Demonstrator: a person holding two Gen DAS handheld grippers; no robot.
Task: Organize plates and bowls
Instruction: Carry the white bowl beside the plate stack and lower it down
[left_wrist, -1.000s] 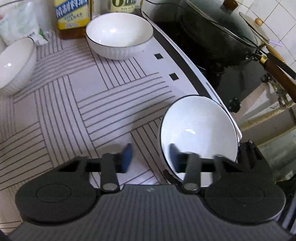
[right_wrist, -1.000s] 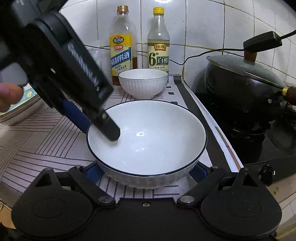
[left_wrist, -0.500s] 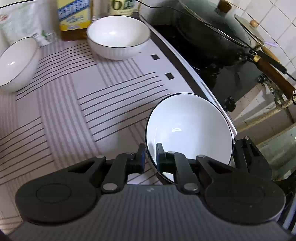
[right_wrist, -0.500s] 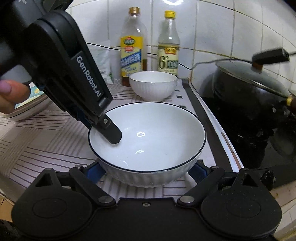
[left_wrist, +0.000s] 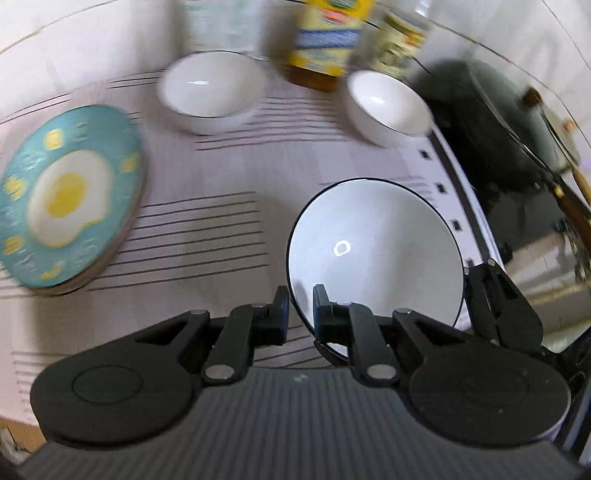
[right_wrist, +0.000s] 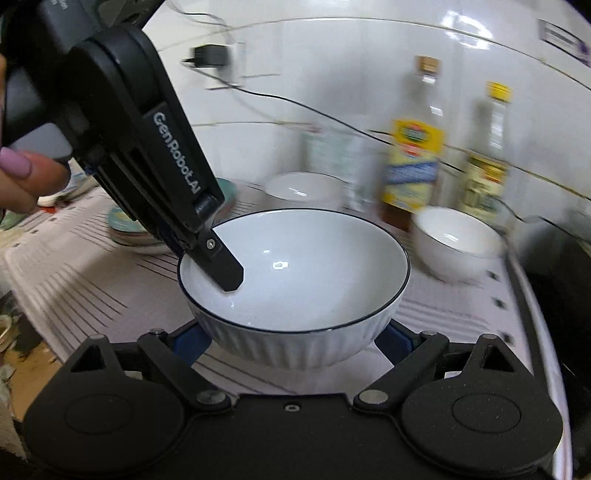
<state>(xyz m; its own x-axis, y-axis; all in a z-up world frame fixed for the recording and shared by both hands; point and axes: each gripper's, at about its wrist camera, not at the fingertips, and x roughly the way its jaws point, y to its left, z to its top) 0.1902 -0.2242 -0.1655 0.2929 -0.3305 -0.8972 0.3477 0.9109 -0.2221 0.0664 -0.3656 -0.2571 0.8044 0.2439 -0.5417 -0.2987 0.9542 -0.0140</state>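
Observation:
A white bowl with a thin dark rim (left_wrist: 373, 251) (right_wrist: 295, 269) hangs a little above the striped counter mat (left_wrist: 207, 199), held from two sides. My left gripper (left_wrist: 300, 306) is shut on its near rim, one finger inside and one outside; in the right wrist view the left gripper (right_wrist: 218, 266) reaches in from the upper left. My right gripper (right_wrist: 291, 343) clasps the bowl's ribbed sides with its blue pads (right_wrist: 188, 343). Two more white bowls (left_wrist: 210, 92) (left_wrist: 388, 107) stand at the back. A teal plate with a fried-egg print (left_wrist: 70, 195) tops a stack on the left.
Two bottles (right_wrist: 413, 147) (right_wrist: 487, 155) stand against the tiled wall behind the bowls. A black wok with a glass lid (left_wrist: 498, 122) sits on the stove at the right. A cable (right_wrist: 295, 107) runs along the wall. A person's hand (right_wrist: 22, 173) holds the left gripper.
The left gripper went from open to shut on the bowl's rim. Both grippers then carried the bowl up and leftward, bringing the teal plate stack into view.

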